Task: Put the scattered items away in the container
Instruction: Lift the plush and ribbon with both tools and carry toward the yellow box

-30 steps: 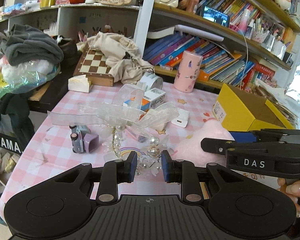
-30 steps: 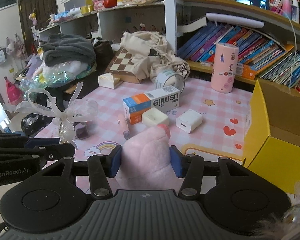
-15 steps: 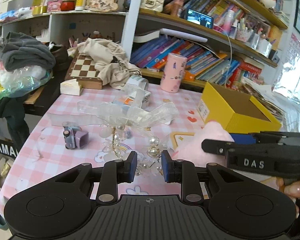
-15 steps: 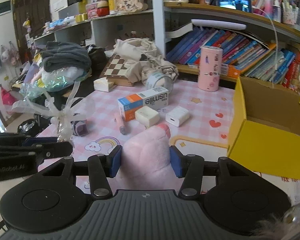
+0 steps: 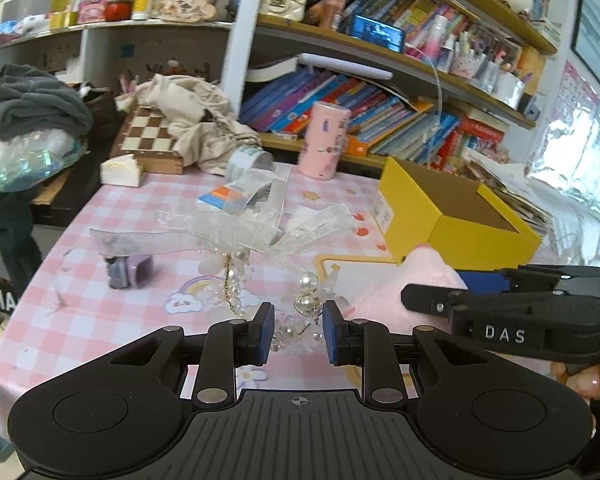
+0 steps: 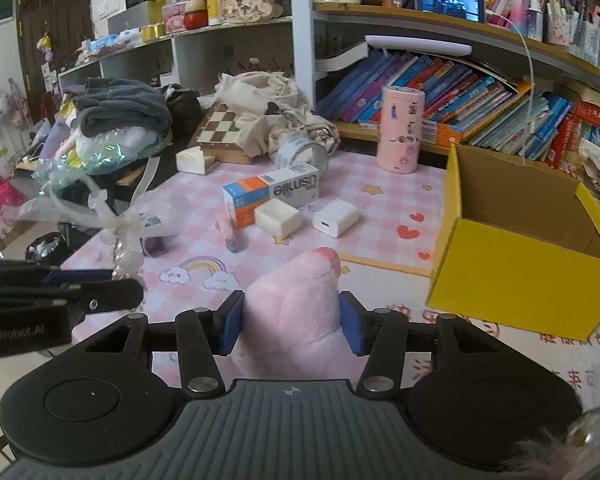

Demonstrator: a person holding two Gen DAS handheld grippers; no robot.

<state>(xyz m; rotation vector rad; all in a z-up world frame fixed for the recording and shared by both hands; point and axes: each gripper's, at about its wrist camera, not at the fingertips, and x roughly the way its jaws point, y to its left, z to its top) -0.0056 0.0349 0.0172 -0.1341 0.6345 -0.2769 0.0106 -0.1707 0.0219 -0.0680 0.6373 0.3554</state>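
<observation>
Both hands have swung right, bringing the yellow box (image 6: pixel 512 276) closer on the checked counter (image 6: pixel 380 208). The left gripper (image 5: pixel 296 334) stays pinched on the pearl-and-ribbon ornament (image 5: pixel 256 236), hanging clear above the counter. The right gripper (image 6: pixel 292 322) clamps the pink plush toy (image 6: pixel 296 304), left of the box.

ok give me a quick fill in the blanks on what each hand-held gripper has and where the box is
The right hand-held gripper is shut on a soft ____ plush toy.
The left hand-held gripper is shut on a sheer ribbon bow strung with ____.
The open cardboard box on the pink checked table is ____ outside.

Missing: pink; pearls; yellow
</observation>
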